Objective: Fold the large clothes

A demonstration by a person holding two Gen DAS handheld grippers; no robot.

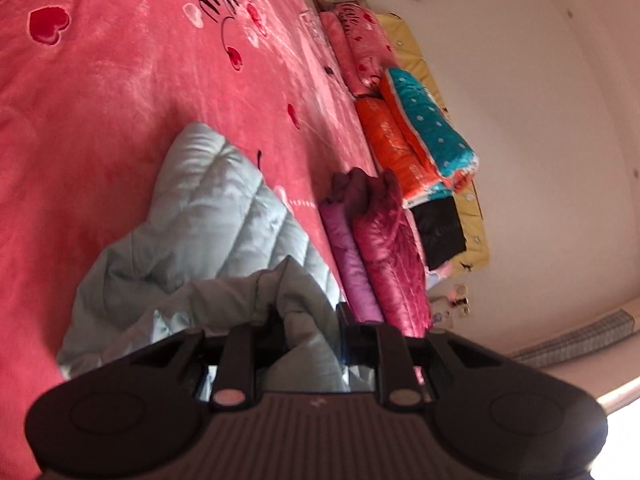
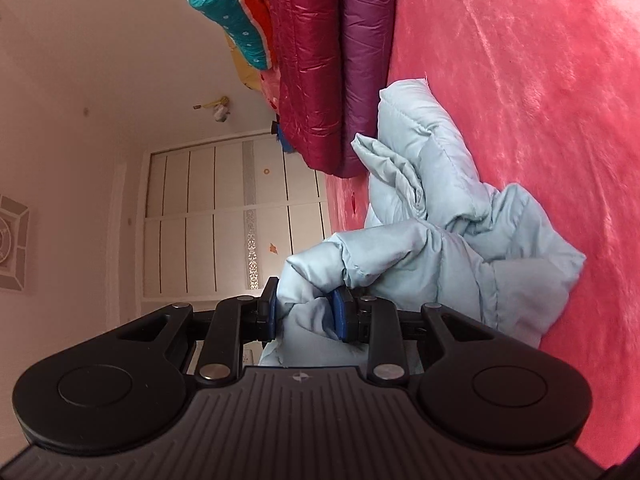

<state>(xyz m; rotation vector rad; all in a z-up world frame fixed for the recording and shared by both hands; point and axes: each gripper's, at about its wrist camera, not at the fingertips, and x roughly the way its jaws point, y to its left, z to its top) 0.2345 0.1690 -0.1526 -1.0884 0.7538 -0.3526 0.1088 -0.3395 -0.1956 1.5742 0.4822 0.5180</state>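
Both grippers, left (image 1: 308,322) and right (image 2: 306,314), clench the pale blue jacket (image 1: 216,208) on the pink bed (image 1: 100,100) (maroon jacket (image 1: 384,248) lies just beside).

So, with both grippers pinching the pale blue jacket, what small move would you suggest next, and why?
Probably draw both grippers apart. The left gripper and right gripper each clamp the jacket, which lies bunched on the pink blanket; flattening should come before any fold.

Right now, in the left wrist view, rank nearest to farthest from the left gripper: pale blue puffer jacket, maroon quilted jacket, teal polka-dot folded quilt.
1. Pale blue puffer jacket, clamped in the left gripper.
2. Maroon quilted jacket, just right.
3. Teal polka-dot folded quilt, beyond, by the wall.
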